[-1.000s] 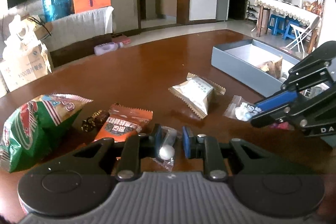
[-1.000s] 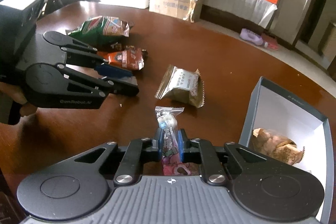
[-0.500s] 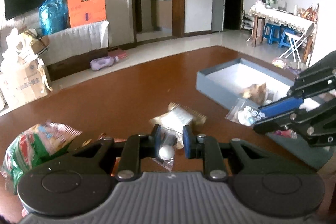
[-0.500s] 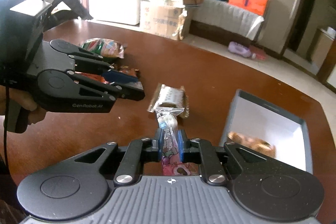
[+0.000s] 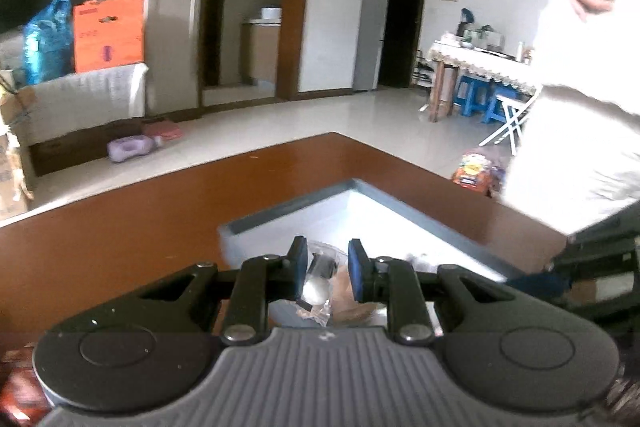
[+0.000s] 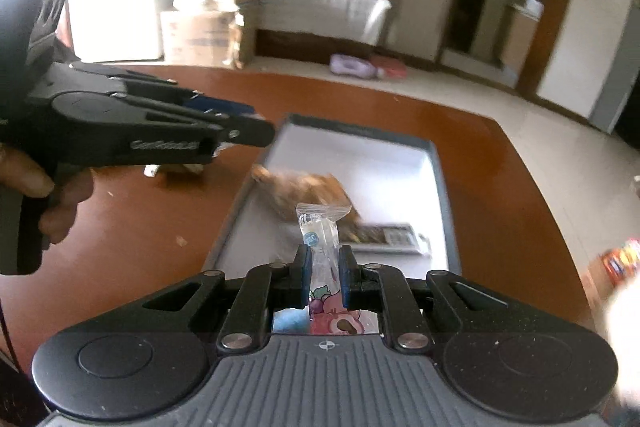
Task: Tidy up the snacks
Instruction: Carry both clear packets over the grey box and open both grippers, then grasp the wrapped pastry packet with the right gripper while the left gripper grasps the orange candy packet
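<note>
Half a second back, hung short of the box; now poised right over it. Nearest on the left side: left claw (image 5: 328,259) drawn narrow, pinching a small clear packet (image 5: 318,285) with a white ball inside. Same grip as before, no slip. Just past the fingertips, looks down into the grey box (image 5: 280,215), with a brown snack (image 5: 352,307) under the packet, in place of the open table (image 5: 120,227) of a moment ago. Further out, only a strip of that table, then floor and doorway, all smeared as if from a fast swing.

Nearest on the right side: right claw (image 6: 324,263) likewise narrow, clamped on a candy packet (image 6: 320,231) standing upright, pink cartoon print at the bottom, clear crimped end on top. Sits now above the near end of the box, not short of it as before. Below and beyond: the brown snack on the white floor of the box, a flat dark packet (image 6: 384,237) with a barcode just beside it. Off to the left, the left claw level with the box's far-left corner, a silver packet (image 6: 192,169) half hidden behind it on the table.

Points to a finished carry for both — release into the box the likely next step. Leaves, by this reading, the silver packet and anything out of view to fetch afterwards.
</note>
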A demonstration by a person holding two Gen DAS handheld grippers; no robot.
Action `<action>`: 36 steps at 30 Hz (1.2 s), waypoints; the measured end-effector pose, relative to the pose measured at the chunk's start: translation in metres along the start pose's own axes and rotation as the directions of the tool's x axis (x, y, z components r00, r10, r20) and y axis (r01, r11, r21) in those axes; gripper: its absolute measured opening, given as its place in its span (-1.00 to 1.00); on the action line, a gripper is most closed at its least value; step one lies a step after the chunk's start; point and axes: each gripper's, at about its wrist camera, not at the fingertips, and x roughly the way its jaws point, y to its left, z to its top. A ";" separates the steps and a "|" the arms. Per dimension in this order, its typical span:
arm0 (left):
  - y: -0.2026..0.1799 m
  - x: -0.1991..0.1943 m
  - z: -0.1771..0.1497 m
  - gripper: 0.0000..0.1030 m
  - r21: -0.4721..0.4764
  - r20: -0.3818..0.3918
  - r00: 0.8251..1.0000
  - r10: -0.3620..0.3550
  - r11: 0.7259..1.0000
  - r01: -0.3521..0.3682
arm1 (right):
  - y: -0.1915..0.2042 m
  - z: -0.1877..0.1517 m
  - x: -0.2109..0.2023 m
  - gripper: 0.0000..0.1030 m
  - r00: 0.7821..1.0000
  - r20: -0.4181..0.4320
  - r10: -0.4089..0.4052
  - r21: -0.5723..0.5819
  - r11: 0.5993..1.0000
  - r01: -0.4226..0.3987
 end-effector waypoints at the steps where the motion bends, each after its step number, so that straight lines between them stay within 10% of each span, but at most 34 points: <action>1: -0.007 0.007 0.000 -0.63 -0.003 -0.004 1.000 -0.010 1.000 0.010 | -0.003 -0.004 0.001 -0.68 1.000 -0.010 -0.004 0.005 1.000 0.005; 14: -0.058 0.061 -0.001 -0.63 0.034 -0.019 0.999 0.047 0.998 -0.046 | -0.027 -0.023 0.015 -0.68 0.997 -0.065 -0.030 0.045 0.998 0.033; 17: -0.070 0.059 -0.001 -0.42 0.064 -0.027 0.995 0.092 0.994 -0.090 | -0.025 -0.024 0.018 -0.62 0.997 -0.073 -0.036 0.052 0.998 0.040; 21: -0.085 0.054 -0.003 0.35 0.114 -0.015 0.988 0.155 0.982 -0.152 | -0.022 -0.023 0.016 -0.09 0.996 -0.060 -0.062 0.057 0.996 0.065; 27: -0.086 0.021 0.005 0.69 0.074 0.061 0.986 0.157 0.984 -0.162 | -0.012 -0.020 0.006 0.22 0.995 -0.020 -0.096 0.037 0.995 0.097; 36: -0.022 -0.065 -0.003 0.69 0.066 0.095 0.957 0.275 0.957 -0.282 | -0.003 0.002 -0.013 0.33 0.985 0.126 -0.114 0.124 0.987 0.099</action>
